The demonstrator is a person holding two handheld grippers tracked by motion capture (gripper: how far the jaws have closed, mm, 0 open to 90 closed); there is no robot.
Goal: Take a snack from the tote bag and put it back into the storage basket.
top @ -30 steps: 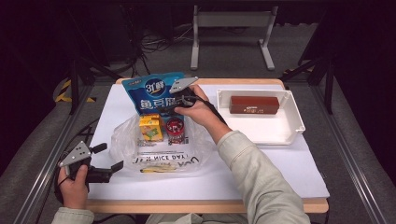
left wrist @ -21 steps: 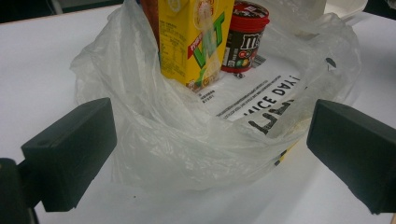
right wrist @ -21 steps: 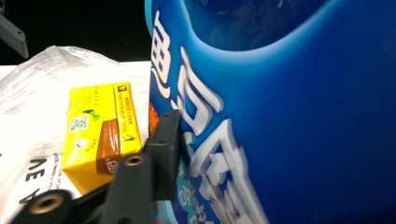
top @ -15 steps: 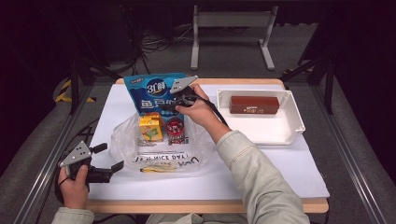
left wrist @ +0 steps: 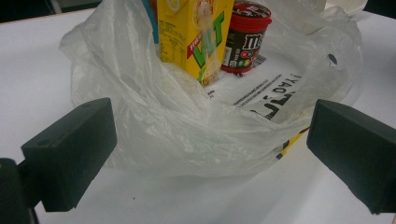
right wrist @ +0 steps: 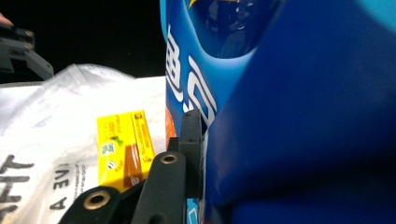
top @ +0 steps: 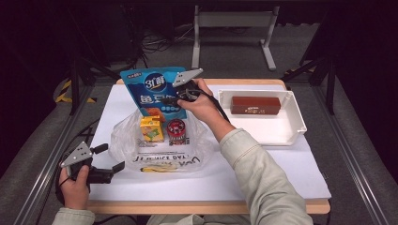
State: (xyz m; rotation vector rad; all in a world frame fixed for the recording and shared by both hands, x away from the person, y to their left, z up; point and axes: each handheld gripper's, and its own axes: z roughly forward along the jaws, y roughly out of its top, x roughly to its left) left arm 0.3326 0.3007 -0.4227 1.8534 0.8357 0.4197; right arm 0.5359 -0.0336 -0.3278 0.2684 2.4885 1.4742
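I'm clamping my right gripper on the blue snack bag; its jaws have just been closing, and the right gripper view is showing one black jaw pressing flat against the glossy blue foil. The bag is standing upright at the back of the clear plastic bag, white characters running across its face and an orange patch showing near its lower edge. I'm seeing its bottom edge slipping behind the yellow juice carton and the red-lidded candy tub, so I can't tell whether it's resting on the table. My second jaw is hiding behind the foil. My left gripper is sitting wide open near the table's front left corner, holding nothing, its jaws facing the crumpled plastic.
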